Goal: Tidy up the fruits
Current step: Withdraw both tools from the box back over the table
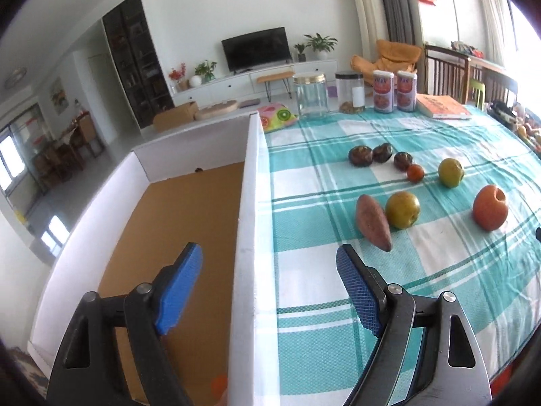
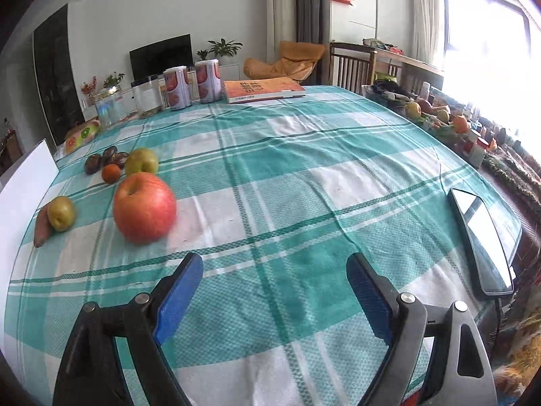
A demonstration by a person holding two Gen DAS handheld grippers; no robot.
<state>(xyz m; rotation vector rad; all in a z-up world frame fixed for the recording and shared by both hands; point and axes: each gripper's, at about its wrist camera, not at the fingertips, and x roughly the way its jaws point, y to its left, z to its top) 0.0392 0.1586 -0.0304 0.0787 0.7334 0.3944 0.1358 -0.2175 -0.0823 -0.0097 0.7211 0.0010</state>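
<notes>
A white cardboard box (image 1: 248, 203) with a brown floor stands at the table's left; a small orange fruit (image 1: 219, 384) lies inside near the bottom. On the checked cloth lie a sweet potato (image 1: 373, 226), two yellow-green pears (image 1: 402, 209) (image 1: 450, 172), a red apple (image 1: 490, 207), a small orange fruit (image 1: 415, 173) and three dark brown fruits (image 1: 361, 155). My left gripper (image 1: 270, 277) is open, straddling the box's right wall. My right gripper (image 2: 274, 284) is open and empty above the cloth, right of the apple (image 2: 144, 208).
Two glass jars (image 1: 310, 94), two cans (image 1: 383, 91) and an orange book (image 1: 443, 106) stand at the table's far edge. A black phone (image 2: 480, 240) lies at the right. Cluttered items and fruit (image 2: 439, 111) line the table's right side.
</notes>
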